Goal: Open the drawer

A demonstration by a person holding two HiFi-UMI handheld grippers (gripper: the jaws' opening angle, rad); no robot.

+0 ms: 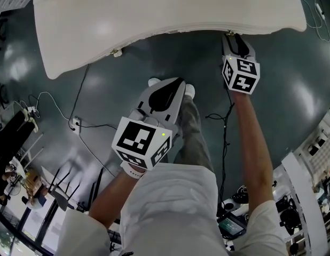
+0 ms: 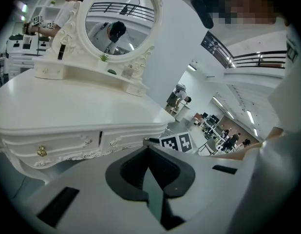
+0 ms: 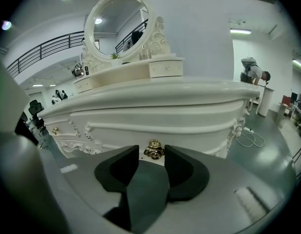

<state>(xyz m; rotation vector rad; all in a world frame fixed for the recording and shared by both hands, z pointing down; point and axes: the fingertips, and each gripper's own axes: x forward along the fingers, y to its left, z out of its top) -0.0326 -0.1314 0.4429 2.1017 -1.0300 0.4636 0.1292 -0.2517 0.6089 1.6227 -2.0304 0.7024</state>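
Observation:
A white carved dressing table fills the top of the head view, and its drawer fronts are hidden there under the top. In the right gripper view the curved drawer front looks shut, with a gold knob low in its middle. My right gripper is open, one jaw on each side of that knob with small gaps showing. From above, the right gripper reaches under the table's edge. My left gripper hangs back over the floor, shut on nothing. It looks at the side drawers and another gold knob.
An oval mirror and small shelf drawers stand on the table top. Cables and a power strip lie on the dark floor at the left. The person's leg is between the grippers. Another person stands far right.

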